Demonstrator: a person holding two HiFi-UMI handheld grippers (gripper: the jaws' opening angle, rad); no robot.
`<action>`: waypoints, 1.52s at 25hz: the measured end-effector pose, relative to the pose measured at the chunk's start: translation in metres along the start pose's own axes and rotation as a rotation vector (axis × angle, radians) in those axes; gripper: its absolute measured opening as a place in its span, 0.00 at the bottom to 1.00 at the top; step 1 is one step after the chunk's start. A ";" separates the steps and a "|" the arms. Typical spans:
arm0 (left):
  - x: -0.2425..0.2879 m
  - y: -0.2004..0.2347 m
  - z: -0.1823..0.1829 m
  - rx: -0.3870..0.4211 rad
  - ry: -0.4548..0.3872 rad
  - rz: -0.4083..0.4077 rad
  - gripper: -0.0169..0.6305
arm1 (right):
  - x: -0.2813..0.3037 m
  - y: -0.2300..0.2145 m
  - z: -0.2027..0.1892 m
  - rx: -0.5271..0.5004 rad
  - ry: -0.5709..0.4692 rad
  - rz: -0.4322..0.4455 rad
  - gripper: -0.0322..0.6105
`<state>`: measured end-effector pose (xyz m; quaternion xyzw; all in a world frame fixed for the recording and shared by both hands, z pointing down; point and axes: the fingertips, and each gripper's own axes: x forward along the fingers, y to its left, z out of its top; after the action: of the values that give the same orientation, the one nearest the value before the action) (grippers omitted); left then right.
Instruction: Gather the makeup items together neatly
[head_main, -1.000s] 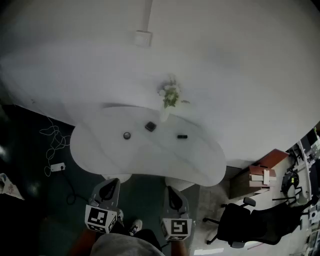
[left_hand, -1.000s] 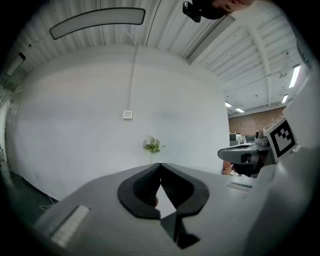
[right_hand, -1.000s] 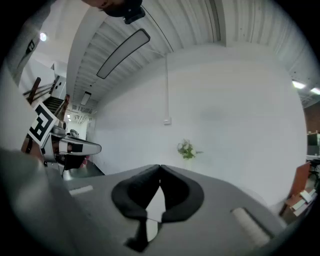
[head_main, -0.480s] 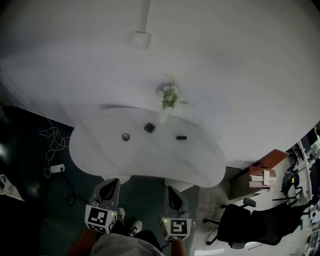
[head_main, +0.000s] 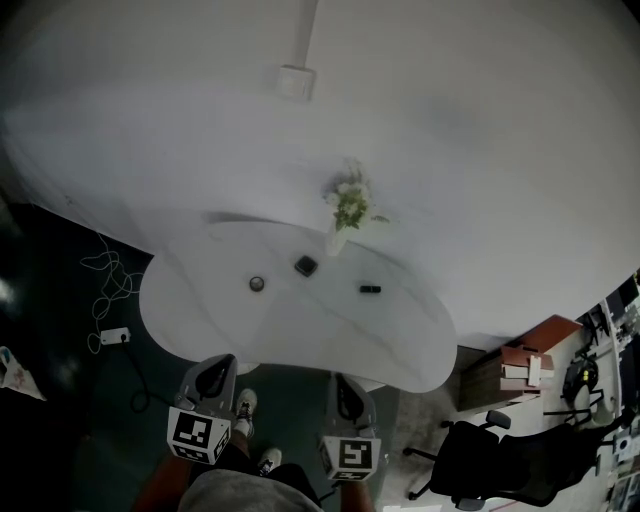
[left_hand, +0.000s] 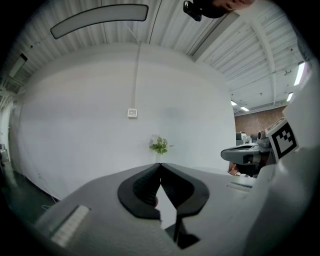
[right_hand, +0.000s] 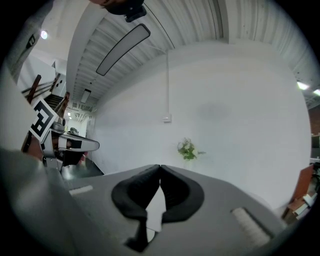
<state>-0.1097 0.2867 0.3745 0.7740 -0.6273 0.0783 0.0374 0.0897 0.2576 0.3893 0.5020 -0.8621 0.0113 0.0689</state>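
Observation:
Three small dark makeup items lie spread on the white oval table: a round pot, a square compact and a short stick. My left gripper and right gripper hover side by side just short of the table's near edge, well apart from all the items. Each gripper has its tips together and nothing between them. In both gripper views the jaws hide the tabletop items.
A white vase of flowers stands at the table's far edge against the wall. A power strip with cable lies on the dark floor at left. An office chair and a low cabinet with books stand at right.
The table and its items have slid lower and slightly right in the head view, so both grippers are now nearer the table's front edge. A shoe has come into view below the left gripper.

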 end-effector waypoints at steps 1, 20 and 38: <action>0.006 0.005 0.000 -0.002 0.003 0.004 0.04 | 0.008 0.000 0.003 -0.004 -0.003 0.003 0.06; 0.120 0.123 -0.028 -0.051 0.085 0.073 0.04 | 0.187 0.024 -0.013 -0.023 0.104 0.117 0.06; 0.191 0.209 -0.121 -0.140 0.269 0.112 0.04 | 0.325 0.065 -0.107 0.016 0.297 0.233 0.06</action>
<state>-0.2845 0.0773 0.5170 0.7157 -0.6629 0.1392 0.1703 -0.1133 0.0184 0.5408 0.3921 -0.8946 0.1001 0.1896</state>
